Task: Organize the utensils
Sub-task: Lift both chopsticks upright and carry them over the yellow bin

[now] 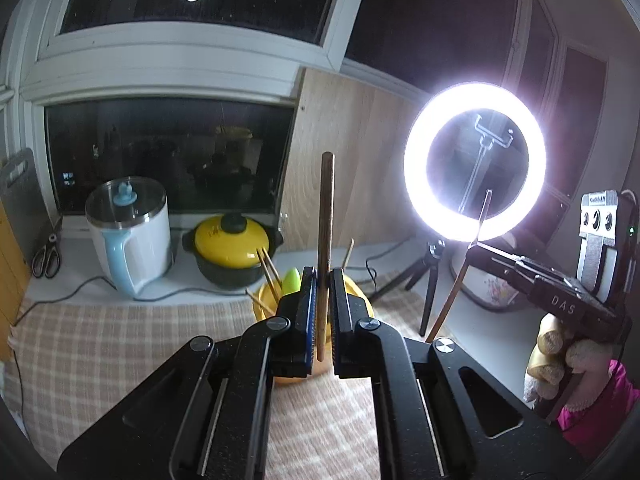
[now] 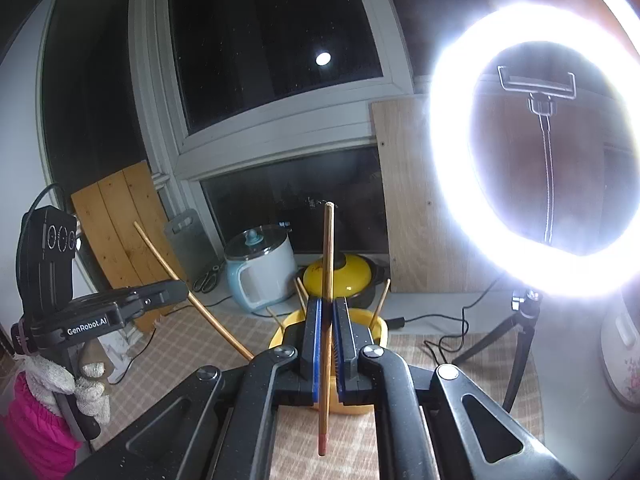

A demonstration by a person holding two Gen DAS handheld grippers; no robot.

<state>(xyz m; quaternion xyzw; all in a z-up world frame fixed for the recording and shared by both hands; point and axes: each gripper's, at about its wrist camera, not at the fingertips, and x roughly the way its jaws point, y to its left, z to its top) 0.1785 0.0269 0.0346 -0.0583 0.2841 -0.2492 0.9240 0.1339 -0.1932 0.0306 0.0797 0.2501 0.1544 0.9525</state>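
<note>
My left gripper (image 1: 324, 280) is shut on a wooden chopstick (image 1: 325, 216) that stands upright between its pads. My right gripper (image 2: 327, 308) is shut on another chopstick (image 2: 328, 264), also upright, with a red tip at its lower end. Both hang just above a yellow utensil holder (image 1: 360, 296) on the checked cloth, also in the right wrist view (image 2: 380, 332). It holds several chopsticks (image 1: 268, 272) and a green utensil (image 1: 291, 280). The right gripper with its chopstick (image 1: 460, 280) shows at the right of the left wrist view, the left gripper with its chopstick (image 2: 192, 300) at the left of the right wrist view.
A bright ring light on a tripod (image 1: 474, 160) stands at the right. A white and blue kettle (image 1: 128, 232), a yellow-lidded pot (image 1: 232, 248) and scissors (image 1: 47, 256) sit on the sill behind. Cables (image 1: 60, 296) cross the checked tablecloth (image 1: 120, 340).
</note>
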